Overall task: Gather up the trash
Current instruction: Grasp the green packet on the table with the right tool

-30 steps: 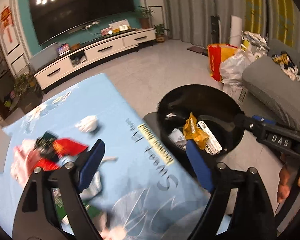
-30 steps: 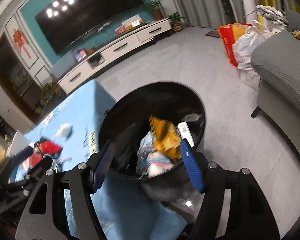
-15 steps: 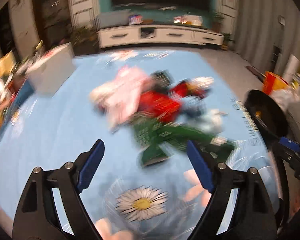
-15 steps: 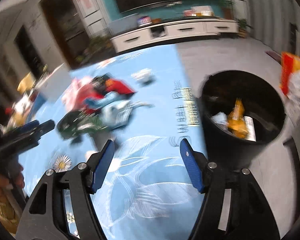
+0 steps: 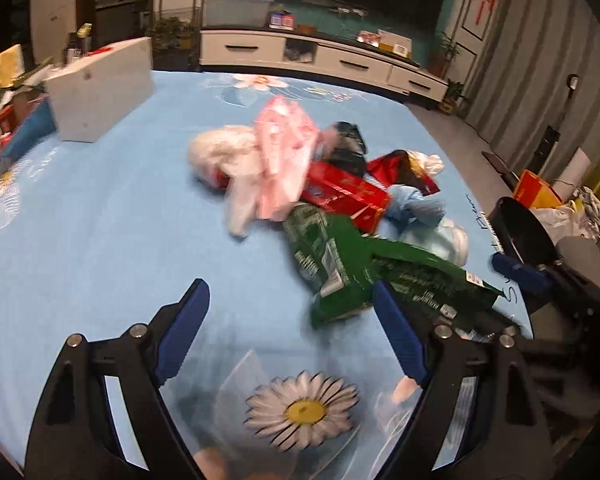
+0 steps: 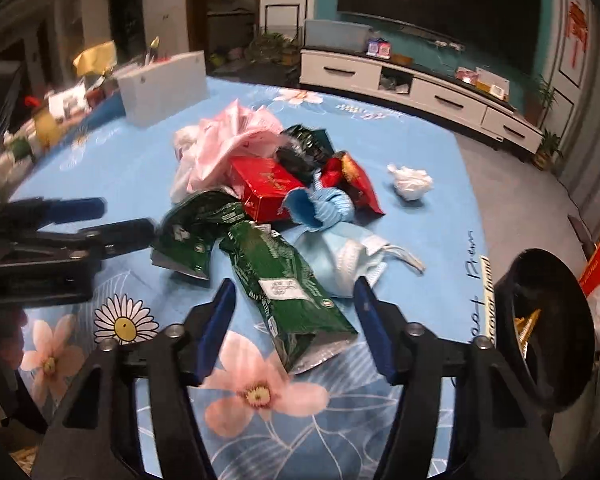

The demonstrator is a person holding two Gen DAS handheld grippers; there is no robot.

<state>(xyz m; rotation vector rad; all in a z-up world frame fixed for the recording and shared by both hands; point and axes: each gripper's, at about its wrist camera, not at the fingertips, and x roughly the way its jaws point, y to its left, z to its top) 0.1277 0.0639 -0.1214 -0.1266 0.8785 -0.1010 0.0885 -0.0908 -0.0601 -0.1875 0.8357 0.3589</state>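
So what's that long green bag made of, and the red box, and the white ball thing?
The green bag looks like glossy plastic film with a silvery foil lining, which shows at its open end. The red box seems to be shiny printed cardboard, given its flat faces and sharp edges. The white ball is probably crumpled tissue or thin plastic; it's too blurry to tell which.

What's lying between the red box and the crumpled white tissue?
In the right wrist view, a red foil wrapper lies between the red box and the white tissue.

Blue floral tablecloth [image 6: 432, 216], trash heap [image 6: 268, 196], crumpled white wad [image 6: 412, 182], white box [image 6: 162, 86]
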